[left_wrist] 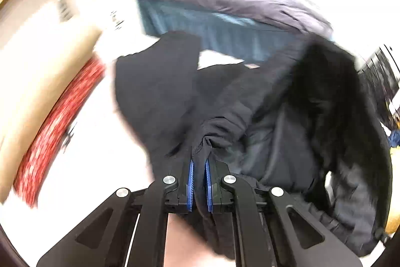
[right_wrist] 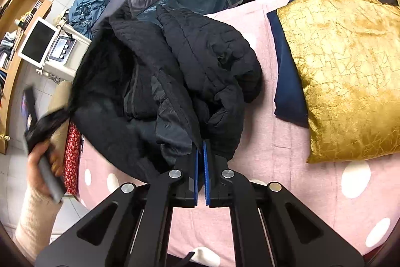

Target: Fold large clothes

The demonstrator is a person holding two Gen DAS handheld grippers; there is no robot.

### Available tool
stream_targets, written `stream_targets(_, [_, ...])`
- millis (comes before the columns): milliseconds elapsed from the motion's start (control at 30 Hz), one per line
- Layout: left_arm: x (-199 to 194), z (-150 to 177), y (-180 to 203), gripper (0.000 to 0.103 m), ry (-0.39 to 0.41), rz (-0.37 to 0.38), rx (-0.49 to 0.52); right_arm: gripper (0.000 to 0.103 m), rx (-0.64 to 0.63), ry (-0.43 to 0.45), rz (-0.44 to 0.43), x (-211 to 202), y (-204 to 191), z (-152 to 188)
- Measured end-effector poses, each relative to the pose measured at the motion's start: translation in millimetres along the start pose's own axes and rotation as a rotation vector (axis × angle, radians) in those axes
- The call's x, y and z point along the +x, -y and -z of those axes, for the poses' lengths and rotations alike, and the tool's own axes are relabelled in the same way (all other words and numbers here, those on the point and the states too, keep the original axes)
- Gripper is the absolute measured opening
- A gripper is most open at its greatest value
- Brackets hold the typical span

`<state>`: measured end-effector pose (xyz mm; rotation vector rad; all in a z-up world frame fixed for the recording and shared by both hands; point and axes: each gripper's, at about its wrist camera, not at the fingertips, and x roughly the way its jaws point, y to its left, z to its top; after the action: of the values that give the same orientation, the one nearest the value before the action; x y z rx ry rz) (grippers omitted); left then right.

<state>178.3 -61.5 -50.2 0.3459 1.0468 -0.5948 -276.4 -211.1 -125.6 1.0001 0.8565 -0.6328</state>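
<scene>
Pink dotted bedspread [right_wrist: 287,142]: black quilted jacket [right_wrist: 180,71] bunched, crumpled (both tools pinching fabric).

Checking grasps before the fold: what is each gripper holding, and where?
Both hold the black quilted jacket: the left gripper pinches a bunched fold of its fabric, the right gripper a gathered edge near its bottom.
</scene>
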Motion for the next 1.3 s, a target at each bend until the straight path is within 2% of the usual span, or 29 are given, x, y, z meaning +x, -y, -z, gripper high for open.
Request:
stream_targets(33, [-1.0,3.9,-15.7,0.007,-0.015,-0.006,-0.023,0.004,-0.002,-0.003,0.001,-0.3,1.1,1.3])
stream_targets(67, [-7.1,23.9,-39.3,0.007,-0.038,-0.014,-0.065,0.004,-0.007,-0.010,0.004,-1.1,2.2,4.5])
stream_targets(133, [-10.5,45.4,-60.7,0.007,-0.069,-0.043,-0.096,0.004,-0.015,-0.024,0.009,-3.2,4.0,12.5])
stream_targets(233, [-16.8,97.0,-93.4,0.007,-0.150,-0.060,-0.173,0.004,-0.012,-0.068,-0.015,-3.6,12.5,28.0])
stream_targets(300, [-16.2,131.4,-114.4,0.007,-0.206,-0.061,-0.237,0.004,-0.004,-0.116,-0.021,-2.1,23.4,46.1])
stream_targets(400, [-11.7,165.3,-131.8,0.007,-0.261,-0.064,-0.285,0.004,-0.002,-0.208,-0.013,4.1,37.8,72.7])
stream_targets(433, [-12.4,177.6,-134.7,0.007,-0.279,-0.066,-0.277,0.004,0.006,-0.272,-0.014,9.3,46.0,82.2])
stream_targets(567, [-6.1,214.4,-133.8,0.011,-0.331,-0.068,-0.177,0.004,0.088,-0.397,-0.020,17.8,75.0,110.9])
stream_targets(600, [-3.1,224.0,-134.4,0.014,-0.343,-0.053,-0.144,0.005,0.102,-0.448,0.010,22.5,82.9,120.9])
stream_targets(633, [1.4,226.2,-136.5,0.023,-0.356,-0.050,-0.124,0.010,0.106,-0.468,0.024,24.3,86.4,126.9])
stream_targets(667, [3.0,234.0,-140.6,0.027,-0.380,-0.062,-0.109,0.019,0.110,-0.484,0.035,24.1,89.7,133.3])
stream_targets(700, [2.8,237.4,-145.4,0.030,-0.392,-0.064,-0.114,0.026,0.112,-0.481,0.044,21.0,91.7,138.5])
stream_targets(767, [-6.3,240.5,-161.7,0.039,-0.367,-0.014,-0.168,0.061,0.091,-0.427,0.066,8.3,90.3,143.3])
stream_targets(800, [-11.1,239.8,-168.9,0.049,-0.349,-0.001,-0.191,0.064,0.071,-0.399,0.074,1.8,88.6,143.5])
stream_targets(833, [-15.5,238.5,-176.0,0.055,-0.331,0.004,-0.211,0.064,0.048,-0.371,0.082,-4.5,86.3,143.4])
stream_targets(967, [-19.9,218.3,-196.2,0.065,-0.270,0.057,-0.282,0.066,0.024,-0.278,0.033,-29.1,83.1,131.2])
stream_targets(1067, [-11.6,199.6,-191.9,0.072,-0.252,0.127,-0.297,0.069,0.147,-0.199,-0.094,-43.7,95.7,117.1])
stream_targets(1133, [2.4,187.4,-184.2,0.085,-0.254,0.194,-0.294,0.070,0.258,-0.139,-0.175,-45.9,109.8,103.9])
stream_targets(1167, [10.1,185.1,-181.7,0.086,-0.261,0.210,-0.286,0.070,0.316,-0.115,-0.216,-40.4,116.3,98.1])
stream_targets(1233, [27.4,185.6,-171.7,0.087,-0.308,0.220,-0.254,0.070,0.375,-0.139,-0.229,-19.3,122.1,89.9])
stream_targets(1300, [49.0,190.2,-154.3,0.087,-0.421,0.251,-0.216,0.070,0.423,-0.208,-0.245,10.7,121.2,89.7])
